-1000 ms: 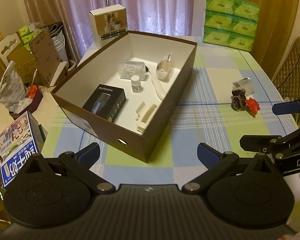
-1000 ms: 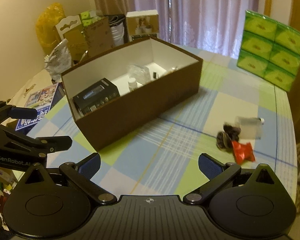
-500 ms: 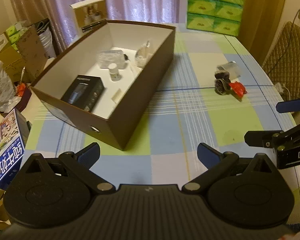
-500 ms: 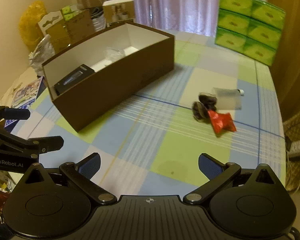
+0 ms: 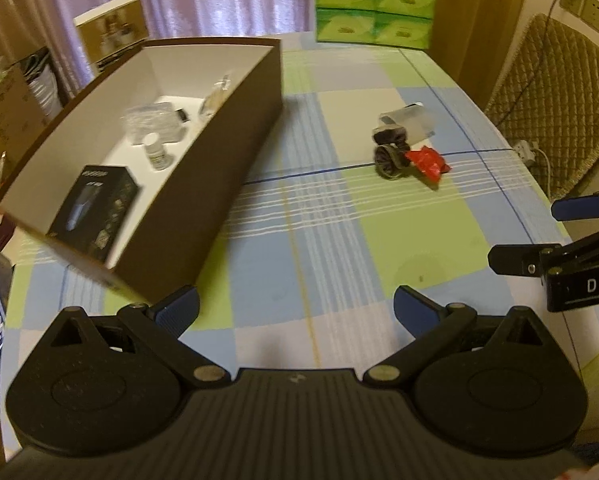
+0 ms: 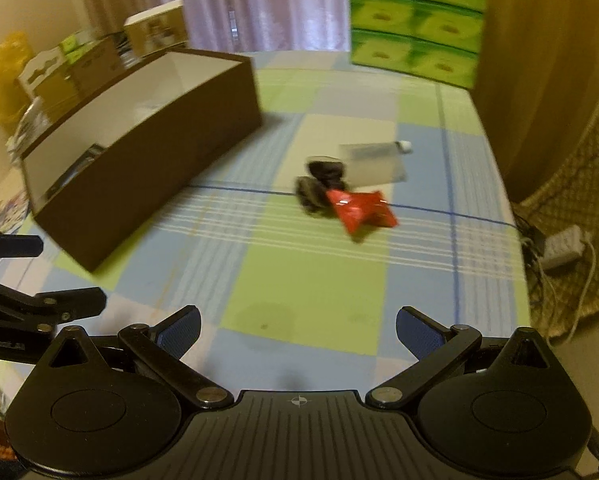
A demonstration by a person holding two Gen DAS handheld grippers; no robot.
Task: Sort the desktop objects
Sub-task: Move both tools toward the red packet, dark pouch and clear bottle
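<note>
At the far left of the checked surface [image 5: 323, 280] stands the brown box [image 5: 219, 168], open on top and already holding a black carton [image 5: 95, 208], a small white bottle [image 5: 155, 152] and some clear packets [image 5: 151, 124]. Right of it, well apart from the box, lie the loose things left to sort: two dark crinkled rounds [image 6: 319, 188], touching each other, a red foil packet [image 6: 359, 210] against them, and a translucent pouch [image 6: 373, 162] just behind. All look light and soft; the foil is likely slippery and best pinched across its flat middle, the pouch at its edge, and the rounds taken gently so they do not crush. The left gripper [image 5: 295, 306] and the right gripper [image 6: 297, 326] both hang over the near surface with fingers spread wide, holding nothing.
</note>
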